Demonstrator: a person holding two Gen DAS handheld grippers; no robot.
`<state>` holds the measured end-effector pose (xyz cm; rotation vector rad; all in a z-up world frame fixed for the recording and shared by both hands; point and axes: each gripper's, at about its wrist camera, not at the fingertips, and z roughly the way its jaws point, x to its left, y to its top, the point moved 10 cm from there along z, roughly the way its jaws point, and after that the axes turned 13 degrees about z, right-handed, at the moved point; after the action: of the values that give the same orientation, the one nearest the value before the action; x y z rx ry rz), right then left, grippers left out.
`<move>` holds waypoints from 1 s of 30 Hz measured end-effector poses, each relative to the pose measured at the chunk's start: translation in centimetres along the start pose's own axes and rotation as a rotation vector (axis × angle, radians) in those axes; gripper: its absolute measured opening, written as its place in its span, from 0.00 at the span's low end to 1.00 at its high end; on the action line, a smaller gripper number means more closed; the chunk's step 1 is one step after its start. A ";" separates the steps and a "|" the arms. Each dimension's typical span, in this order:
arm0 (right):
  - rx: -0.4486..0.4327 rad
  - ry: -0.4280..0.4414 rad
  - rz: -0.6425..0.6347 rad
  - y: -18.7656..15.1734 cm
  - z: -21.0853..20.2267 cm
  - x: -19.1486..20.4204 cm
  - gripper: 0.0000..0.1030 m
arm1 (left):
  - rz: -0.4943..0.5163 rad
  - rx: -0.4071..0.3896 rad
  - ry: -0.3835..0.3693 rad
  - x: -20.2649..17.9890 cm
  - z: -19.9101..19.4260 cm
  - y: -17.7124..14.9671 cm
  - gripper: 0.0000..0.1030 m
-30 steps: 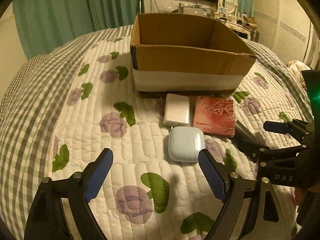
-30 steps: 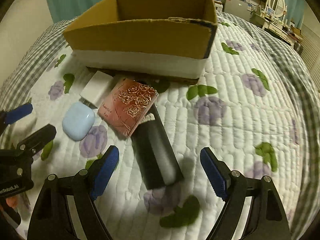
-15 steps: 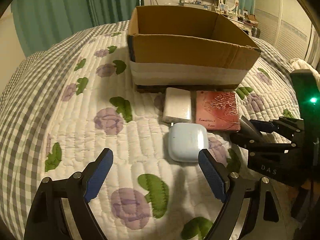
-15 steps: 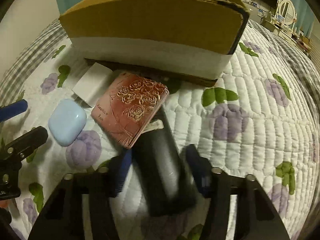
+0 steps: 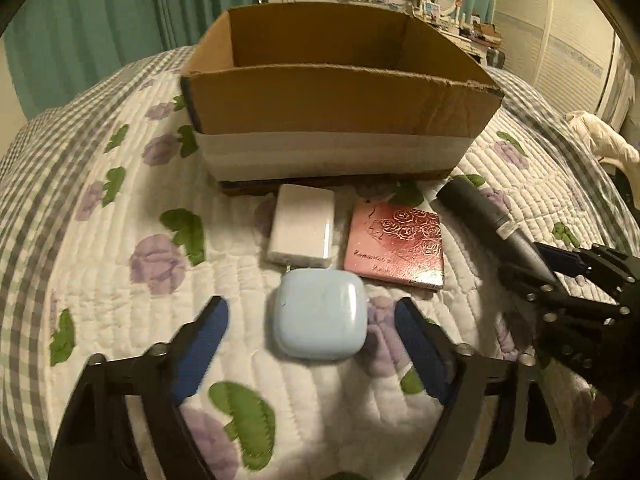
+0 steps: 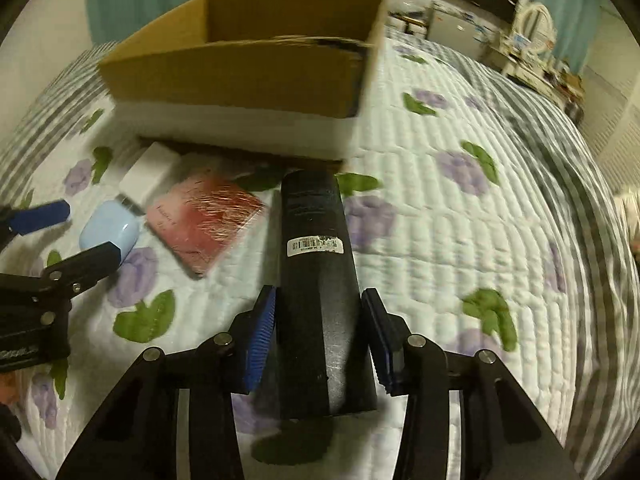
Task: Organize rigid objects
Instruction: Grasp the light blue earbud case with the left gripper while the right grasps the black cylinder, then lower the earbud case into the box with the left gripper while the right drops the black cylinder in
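Note:
A light blue rounded case (image 5: 320, 314) lies on the quilt between the fingers of my left gripper (image 5: 310, 308); its jaws are closing and the pads stand clear of the case on both sides. My right gripper (image 6: 319, 320) is closing on a black cylinder (image 6: 314, 240) with a barcode label, and both blue pads lie against its sides. The left wrist view shows that cylinder (image 5: 476, 208) slanting out of the right gripper (image 5: 540, 268). A white block (image 5: 302, 228) and a red rose-patterned box (image 5: 396, 246) lie before the open cardboard box (image 5: 340, 108).
Everything rests on a bed with a quilted floral cover (image 5: 120, 280) edged in grey check. A white garment (image 5: 600, 140) lies at the far right. Green curtains and a dresser stand behind the cardboard box (image 6: 240, 76). The left gripper (image 6: 68, 236) shows at the left edge of the right wrist view.
My right gripper closed from wide open around the black cylinder, which now points at the box. My left gripper moved forward to straddle the blue case and its jaws narrowed.

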<state>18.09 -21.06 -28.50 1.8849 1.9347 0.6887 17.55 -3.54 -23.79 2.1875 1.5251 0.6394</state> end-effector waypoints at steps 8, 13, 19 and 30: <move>0.014 0.031 0.050 0.6 0.2 -0.6 0.41 | -0.001 0.033 -0.012 -0.3 1.6 -0.2 0.49; 0.003 0.037 0.054 0.7 -0.2 -0.3 0.41 | -0.004 0.018 -0.015 0.0 0.9 -0.6 0.49; -0.006 0.050 0.055 0.8 -1.8 0.2 0.40 | -0.047 0.005 -0.015 0.6 -0.8 -0.6 0.49; -0.080 0.087 0.020 1.5 -5.8 2.4 0.38 | -0.061 -0.084 -0.013 1.6 -5.9 1.5 0.49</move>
<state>15.89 -19.24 -22.73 1.8562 1.9124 0.8544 15.75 -2.14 -17.89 2.0717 1.5239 0.6564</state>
